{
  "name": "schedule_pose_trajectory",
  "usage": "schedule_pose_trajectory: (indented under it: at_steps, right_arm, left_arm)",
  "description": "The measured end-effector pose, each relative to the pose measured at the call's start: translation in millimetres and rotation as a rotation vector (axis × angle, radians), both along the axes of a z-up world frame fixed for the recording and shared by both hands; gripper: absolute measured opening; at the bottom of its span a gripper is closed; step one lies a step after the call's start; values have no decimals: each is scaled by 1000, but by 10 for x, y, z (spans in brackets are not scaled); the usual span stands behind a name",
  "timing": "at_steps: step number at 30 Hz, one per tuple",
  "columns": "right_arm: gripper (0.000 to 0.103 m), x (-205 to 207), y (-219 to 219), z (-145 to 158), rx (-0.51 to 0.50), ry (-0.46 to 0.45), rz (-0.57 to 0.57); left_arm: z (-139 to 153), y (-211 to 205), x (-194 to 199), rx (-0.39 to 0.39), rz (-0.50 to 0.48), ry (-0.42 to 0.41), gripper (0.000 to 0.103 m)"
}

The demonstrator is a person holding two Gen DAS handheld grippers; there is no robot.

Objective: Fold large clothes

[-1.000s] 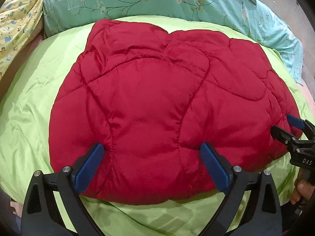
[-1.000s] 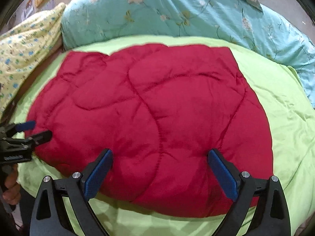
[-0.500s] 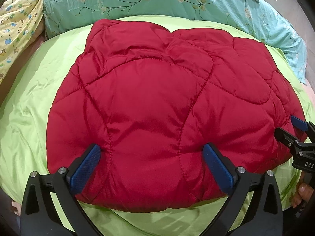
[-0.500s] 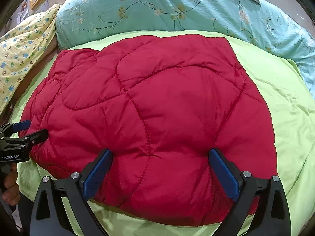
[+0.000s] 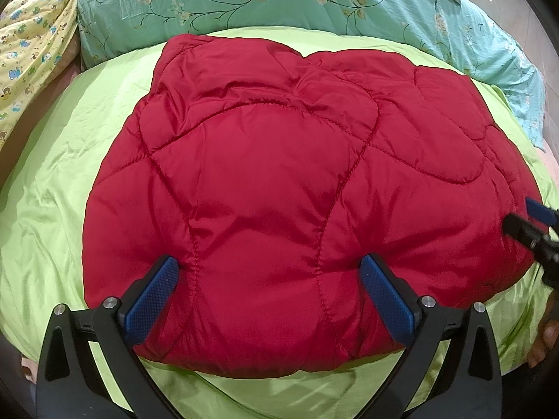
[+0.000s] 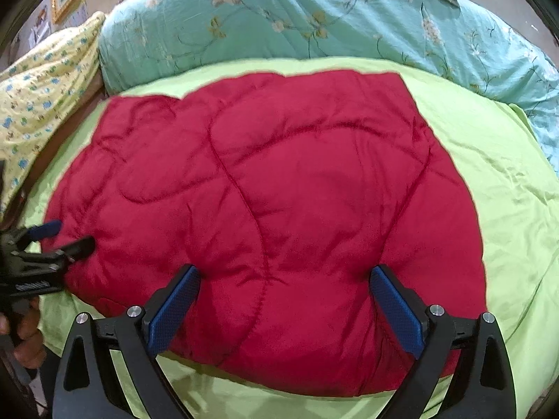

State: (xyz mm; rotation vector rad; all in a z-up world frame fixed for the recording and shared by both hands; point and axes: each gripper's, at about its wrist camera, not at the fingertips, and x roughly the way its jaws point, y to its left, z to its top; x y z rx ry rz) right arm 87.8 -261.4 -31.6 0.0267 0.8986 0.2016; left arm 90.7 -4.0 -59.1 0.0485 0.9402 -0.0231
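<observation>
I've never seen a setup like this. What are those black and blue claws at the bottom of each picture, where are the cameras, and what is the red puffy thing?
There is no robot here. A person holds a hand tool in each hand, and each tool has two fingers with blue pads and a wide-angle camera looking forward along them.

One picture comes from the left gripper, the other from the right gripper. Each camera also catches the other tool at the picture's edge.

The red thing is a quilted padded jacket, lying folded on a green sheet on a bed. Behind it lie a turquoise flowered blanket and a yellow patterned cloth.

Both tools stand wide open with the jacket's near edge between their fingers. Nothing is clamped.
</observation>
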Motion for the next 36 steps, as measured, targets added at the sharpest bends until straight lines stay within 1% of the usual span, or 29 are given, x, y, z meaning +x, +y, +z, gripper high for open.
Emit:
schedule_pose_trajectory:
  at_steps: [2,4,7,10,14,19,24,26,30,36]
  right_arm:
    - [96,42,-16,23,1,0,-3]
    - [97,114,-16,-16,-15,17,-6]
    - [98,190,-2,-108,-33,34,-2]
    - [99,197,5,-148,-35,28,-2]
    - [100,184,-7,-168,-29,22,-2]
    - [100,181,-6,-169,-30,23,-2]
    - [96,176,-50,-25,-11,5,-23]
    - [97,225,-69,-83,2,24,-22]
    - [101,283,-76,-200,9,23,-21]
    - [101,297,-77,-222,6,20,-20]
  left_arm:
    - [3,-11,5,2,1,1,103]
    - [39,-10,7,-3,0,1,103]
    - [176,44,-3,-29,3,-34,103]
    - [243,106,63,-18,28,-49,103]
    - [101,129,255,-34,39,-6,103]
    - [54,95,317,-21,44,-5,103]
    - [57,133,334,-26,39,-7,103]
    - [59,123,341,-21,38,-10,103]
    - [30,106,362,-21,34,-13,103]
    - [36,89,364,-17,32,-14,103]
